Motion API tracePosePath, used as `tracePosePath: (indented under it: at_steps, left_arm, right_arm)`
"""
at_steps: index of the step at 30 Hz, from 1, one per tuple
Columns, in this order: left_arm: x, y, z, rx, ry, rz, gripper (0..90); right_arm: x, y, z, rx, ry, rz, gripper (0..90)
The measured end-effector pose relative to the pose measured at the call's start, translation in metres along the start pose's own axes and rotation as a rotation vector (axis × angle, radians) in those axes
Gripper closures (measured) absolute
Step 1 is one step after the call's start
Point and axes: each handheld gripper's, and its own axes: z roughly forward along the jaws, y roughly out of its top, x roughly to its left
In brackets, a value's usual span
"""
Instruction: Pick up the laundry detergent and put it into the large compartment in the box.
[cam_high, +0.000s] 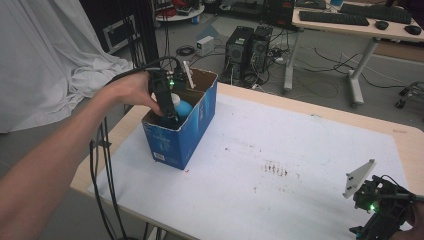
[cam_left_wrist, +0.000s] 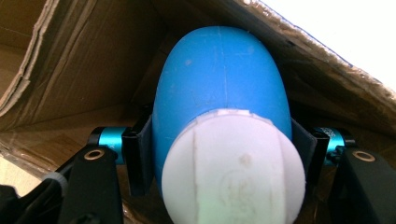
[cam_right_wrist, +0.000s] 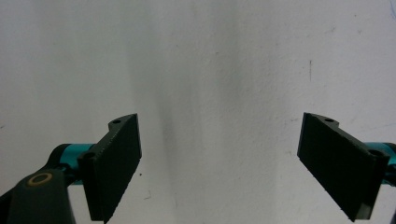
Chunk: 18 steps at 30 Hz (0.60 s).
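A blue bottle with a white cap sits inside an open blue cardboard box at the table's left side. My left gripper reaches down into that box and is shut on the bottle, its two black jaws pressing the bottle's sides just behind the cap. In the left gripper view the box's brown inner walls surround the bottle. My right gripper hovers at the table's near right corner, open, with nothing between its jaws, over the bare white mat.
A white mat covers most of the wooden table. Behind the table stand computer towers, loose cables, and a desk with keyboards. A white sheet hangs at the left.
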Motion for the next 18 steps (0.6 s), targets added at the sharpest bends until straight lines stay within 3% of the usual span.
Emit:
tracePosePath:
  at_steps: [9, 18]
  left_arm:
    - [-0.0009, 0.0016, 0.0012, 0.023, 0.025, 0.014, 35.6]
    - [0.0001, 0.0022, -0.0003, 0.024, 0.018, 0.010, 31.6]
  right_arm:
    - [0.0003, -0.0005, -0.0004, 0.000, 0.001, 0.001, 12.9]
    - [0.0009, -0.0013, -0.0008, 0.004, 0.003, -0.001, 12.9]
